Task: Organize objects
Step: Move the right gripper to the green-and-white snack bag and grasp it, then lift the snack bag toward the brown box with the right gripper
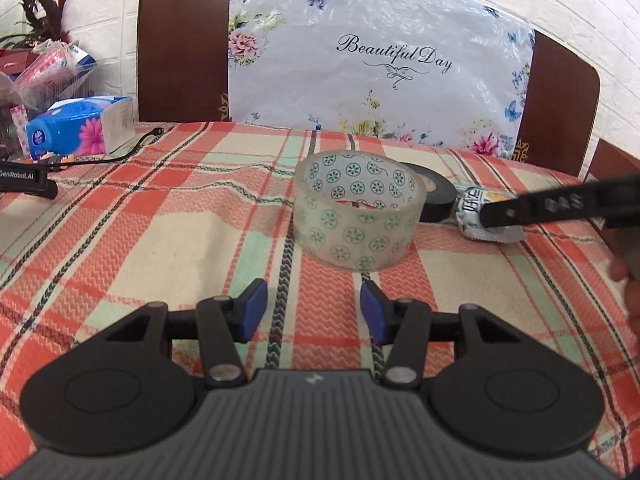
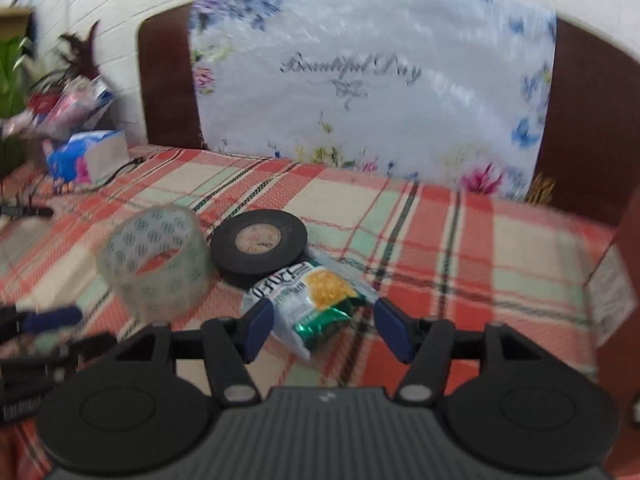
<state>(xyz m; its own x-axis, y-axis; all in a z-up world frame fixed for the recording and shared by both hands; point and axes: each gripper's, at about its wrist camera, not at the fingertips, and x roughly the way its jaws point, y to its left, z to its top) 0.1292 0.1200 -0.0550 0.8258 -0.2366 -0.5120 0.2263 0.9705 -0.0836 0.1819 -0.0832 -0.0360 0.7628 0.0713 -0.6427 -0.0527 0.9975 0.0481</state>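
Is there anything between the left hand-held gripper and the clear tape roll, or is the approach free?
Nothing visible blocks it. Only bare plaid tablecloth lies between the open left hand-held gripper and the clear tape roll. The black tape roll sits behind it, and the right hand-held gripper works off to the side at the snack packet.

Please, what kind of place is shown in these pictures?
Most likely a home, perhaps a bedroom: a plaid cloth covers a soft surface, a dark wooden headboard-like panel stands behind it, and a tissue pack lies nearby.
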